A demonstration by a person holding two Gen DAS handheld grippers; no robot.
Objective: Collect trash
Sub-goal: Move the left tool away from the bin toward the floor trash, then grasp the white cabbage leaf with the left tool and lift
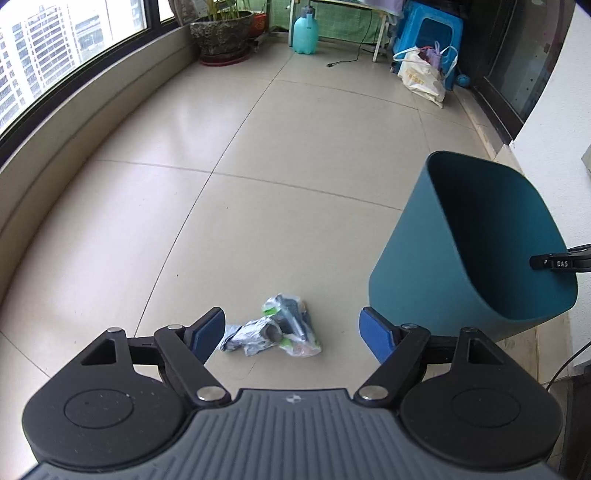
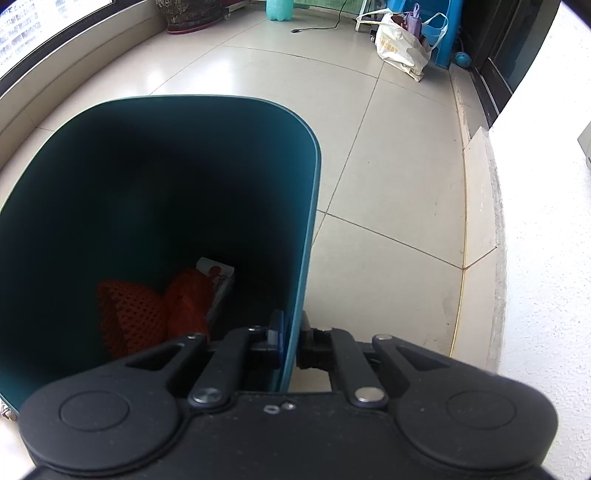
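Note:
A crumpled plastic wrapper [image 1: 275, 328] with green and grey print lies on the tiled floor. My left gripper [image 1: 291, 330] hangs above it, open wide, nothing between its blue pads [image 1: 210, 328]. To its right stands a tilted teal trash bin [image 1: 443, 251]. My right gripper [image 2: 291, 339] is shut on the bin's rim [image 2: 295, 332], one pad inside and one outside; its fingers [image 1: 554, 263] show on the rim in the left wrist view. Inside the bin [image 2: 221, 147] lie an orange net bag [image 2: 140, 314] and a small white box [image 2: 219, 277].
A curved window ledge [image 1: 92, 122] runs along the left. At the far end stand a potted plant [image 1: 223, 35], a turquoise spray bottle [image 1: 304, 33], a blue stool [image 1: 432, 29], a white shopping bag [image 1: 421, 75] and a black cable [image 1: 354, 51]. A white wall [image 2: 546, 221] is to the right.

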